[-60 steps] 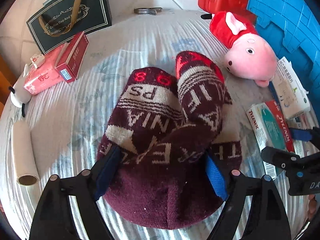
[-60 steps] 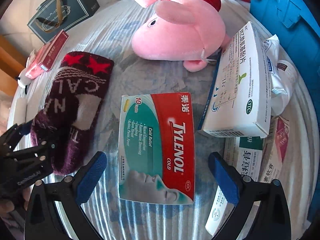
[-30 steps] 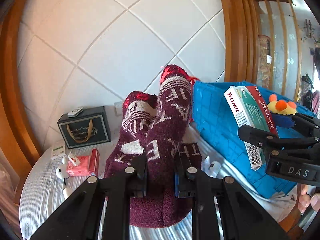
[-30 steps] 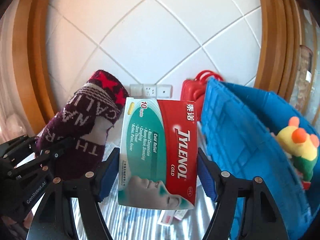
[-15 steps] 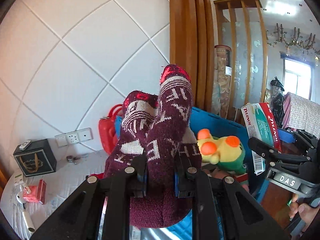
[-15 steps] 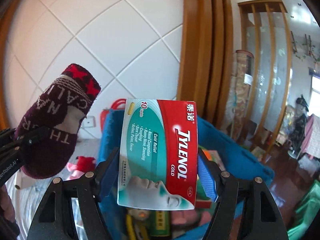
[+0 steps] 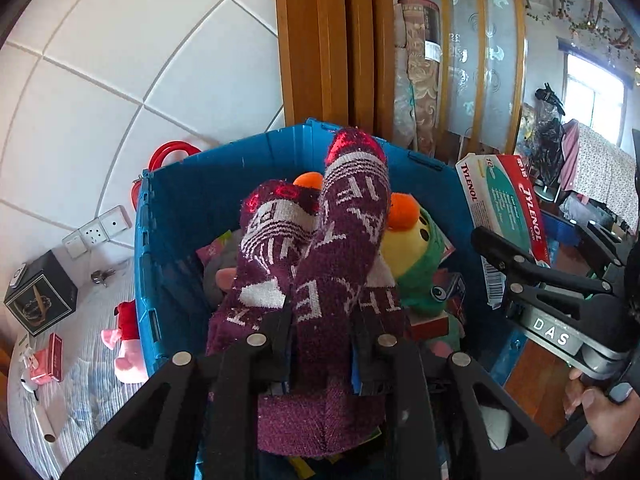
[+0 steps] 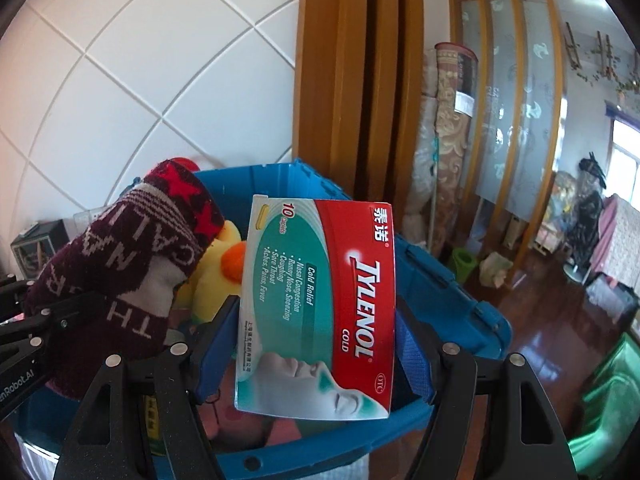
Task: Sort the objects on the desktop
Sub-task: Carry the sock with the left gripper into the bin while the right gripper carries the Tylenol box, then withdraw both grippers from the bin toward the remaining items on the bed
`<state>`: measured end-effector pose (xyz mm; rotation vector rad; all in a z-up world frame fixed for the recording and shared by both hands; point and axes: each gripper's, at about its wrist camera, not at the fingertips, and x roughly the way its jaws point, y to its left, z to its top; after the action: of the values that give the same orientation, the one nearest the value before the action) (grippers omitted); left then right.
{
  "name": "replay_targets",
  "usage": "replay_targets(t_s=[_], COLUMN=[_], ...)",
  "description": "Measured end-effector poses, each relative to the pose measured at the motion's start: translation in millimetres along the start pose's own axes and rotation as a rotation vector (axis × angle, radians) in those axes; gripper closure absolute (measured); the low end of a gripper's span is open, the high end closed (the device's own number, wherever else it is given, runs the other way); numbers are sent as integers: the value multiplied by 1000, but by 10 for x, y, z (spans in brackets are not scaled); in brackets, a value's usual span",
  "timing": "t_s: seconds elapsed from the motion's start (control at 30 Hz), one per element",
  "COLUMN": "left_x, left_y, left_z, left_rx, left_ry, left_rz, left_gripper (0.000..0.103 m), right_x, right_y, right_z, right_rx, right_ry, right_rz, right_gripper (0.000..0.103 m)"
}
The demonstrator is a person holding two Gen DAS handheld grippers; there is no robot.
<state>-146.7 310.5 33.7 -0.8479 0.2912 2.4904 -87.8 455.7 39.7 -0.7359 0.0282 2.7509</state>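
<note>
Hovering over the blue bin: left hand-held gripper clamping socks; right hand-held gripper clamping Tylenol box.

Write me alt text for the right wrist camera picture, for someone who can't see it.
The right tongs grip a Tylenol Cold box upright over an open blue bin. At left, the left tongs hold maroon socks over the same bin, where a yellow plush toy lies; white wall tiles and wooden framing stand behind.
</note>
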Motion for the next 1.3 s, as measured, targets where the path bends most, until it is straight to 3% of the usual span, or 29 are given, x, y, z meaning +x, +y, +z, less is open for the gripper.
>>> replay_targets(t_s=[0.13,0.2,0.27,0.53,0.6,0.67,0.8,1.07,1.3], left_x=[72,78,51,31,38,37,7,-194,-473], left_y=[-56,-89,-104,-52,-57,-55,-42,-25,183], left_z=[-51,-62,-75,-124,-120,-130,-147,-191,-301], left_rx=[13,19,24,1,-5,-5,-9,-2,-33], left_ry=[36,31,20,22,24,23,15,-40,-105], left_rz=[54,78,87,81,80,80,68,49,58], left_gripper=[65,48,42,42,42,42,42,42,42], right_x=[107,171,231,410,432,422,363,151,-187], right_y=[-52,-68,-74,-116,-140,-144,-171,-163,35], right_z=[-45,-53,-46,-69,-68,-67,-69,-91,-87], right_rx=[-4,-8,-20,-61,-64,-72,-76,-77,-62], right_ry=[12,18,24,52,55,50,35,6,-45], right_rz=[20,23,7,-41,-46,-56,-67,-88,-41], right_gripper=[30,30,30,28,22,9,0,0,0])
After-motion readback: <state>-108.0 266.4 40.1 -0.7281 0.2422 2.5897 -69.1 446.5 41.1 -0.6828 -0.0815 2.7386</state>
